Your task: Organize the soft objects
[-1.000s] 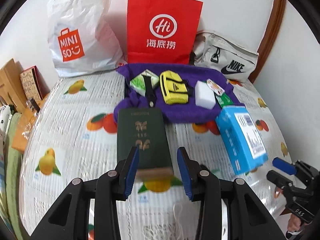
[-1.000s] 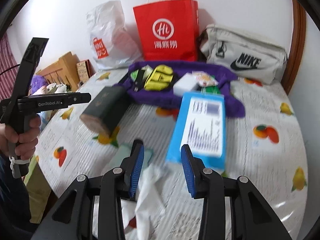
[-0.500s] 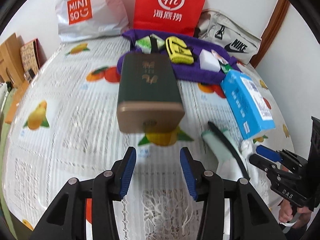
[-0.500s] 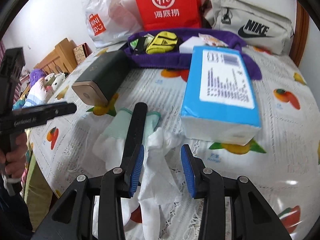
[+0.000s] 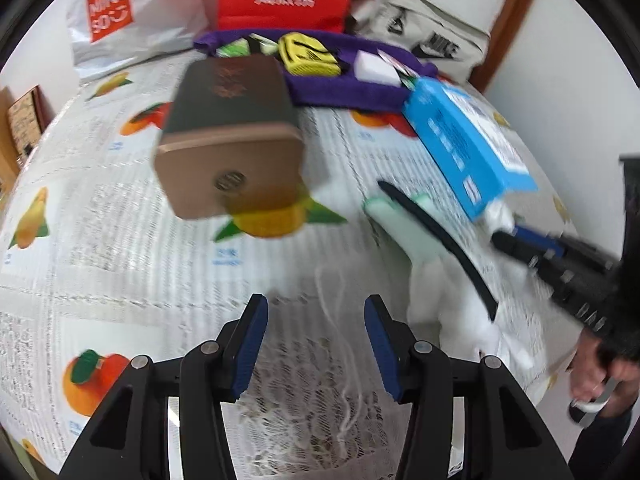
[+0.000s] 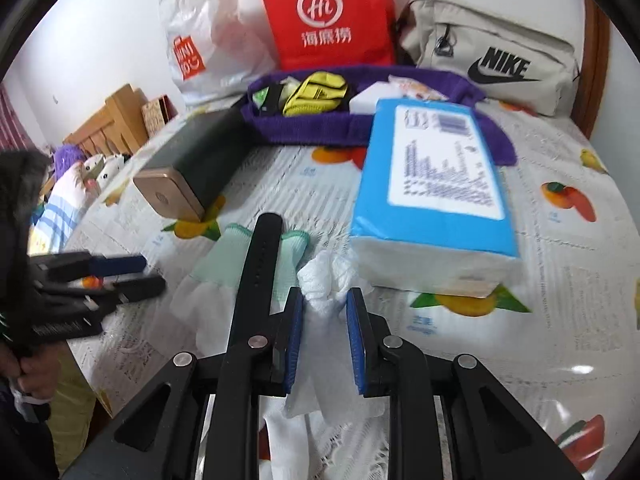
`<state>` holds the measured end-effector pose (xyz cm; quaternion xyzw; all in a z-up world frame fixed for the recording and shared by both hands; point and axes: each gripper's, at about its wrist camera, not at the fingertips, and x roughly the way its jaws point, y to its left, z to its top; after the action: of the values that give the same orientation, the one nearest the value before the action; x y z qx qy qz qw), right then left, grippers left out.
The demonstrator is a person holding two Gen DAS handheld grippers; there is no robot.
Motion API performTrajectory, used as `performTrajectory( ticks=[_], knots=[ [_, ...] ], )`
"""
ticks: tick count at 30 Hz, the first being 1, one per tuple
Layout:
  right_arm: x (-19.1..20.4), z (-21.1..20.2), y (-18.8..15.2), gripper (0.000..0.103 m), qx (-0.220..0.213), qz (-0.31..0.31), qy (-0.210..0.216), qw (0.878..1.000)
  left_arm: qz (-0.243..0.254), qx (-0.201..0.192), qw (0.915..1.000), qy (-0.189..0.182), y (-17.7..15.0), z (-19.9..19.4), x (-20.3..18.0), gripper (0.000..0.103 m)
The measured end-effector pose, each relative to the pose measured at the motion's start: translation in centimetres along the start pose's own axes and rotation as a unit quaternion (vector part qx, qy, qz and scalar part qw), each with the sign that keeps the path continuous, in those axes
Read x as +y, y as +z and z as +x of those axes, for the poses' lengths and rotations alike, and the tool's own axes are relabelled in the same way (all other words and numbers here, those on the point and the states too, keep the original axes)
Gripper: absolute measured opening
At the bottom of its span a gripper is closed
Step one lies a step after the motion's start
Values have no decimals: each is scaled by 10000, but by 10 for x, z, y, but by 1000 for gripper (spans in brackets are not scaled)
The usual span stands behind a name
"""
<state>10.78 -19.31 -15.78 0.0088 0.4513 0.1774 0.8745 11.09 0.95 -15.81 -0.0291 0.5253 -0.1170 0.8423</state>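
Observation:
A crumpled white tissue point(image 6: 326, 280) lies between the fingers of my right gripper point(image 6: 323, 312), which stands open around it. A white glove with a mint green cuff point(image 6: 236, 256) lies to its left with a black strap point(image 6: 258, 272) across it; both show in the left wrist view, the glove point(image 5: 404, 220) and the strap point(image 5: 440, 240). A blue tissue pack point(image 6: 436, 184) lies just behind the tissue. My left gripper point(image 5: 316, 320) is open and empty over the fruit-print tablecloth point(image 5: 100, 216), short of a dark green tin point(image 5: 236, 120).
A purple cloth point(image 6: 312, 130) at the back holds a yellow pouch point(image 6: 316, 94), a white block point(image 6: 366, 100) and small packets. Behind stand a red paper bag point(image 6: 328, 12), a white Miniso bag point(image 6: 200, 40) and a grey Nike bag point(image 6: 492, 52). Wooden boxes point(image 6: 116, 120) sit at the left.
Both grippers have drawn back toward the near table edge and lower. The right gripper has come onto the white tissue, which now sits between its fingers. The left gripper has backed away from the tin.

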Motion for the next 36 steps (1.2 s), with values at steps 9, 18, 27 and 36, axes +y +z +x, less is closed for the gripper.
performTrajectory(
  ticks=[9,18,27,36],
  knots=[
    [-25,-22,-16,22,-88,289,-164,9994,644,-138,9978,-7,-12,5,-29,76],
    [-33,-25,-31,22,-74,440,-253,9987,1214,-548,9904,369,-24,5,-53,38],
    [-33,-30,-39,22,-118,443,-334,9984,651,-601,9956,302,-22,-10,-24,8],
    [-32,-29,-43,22,-116,461,-309,9984,-54,-1006,9944,329,-15,-50,22,8]
  ],
)
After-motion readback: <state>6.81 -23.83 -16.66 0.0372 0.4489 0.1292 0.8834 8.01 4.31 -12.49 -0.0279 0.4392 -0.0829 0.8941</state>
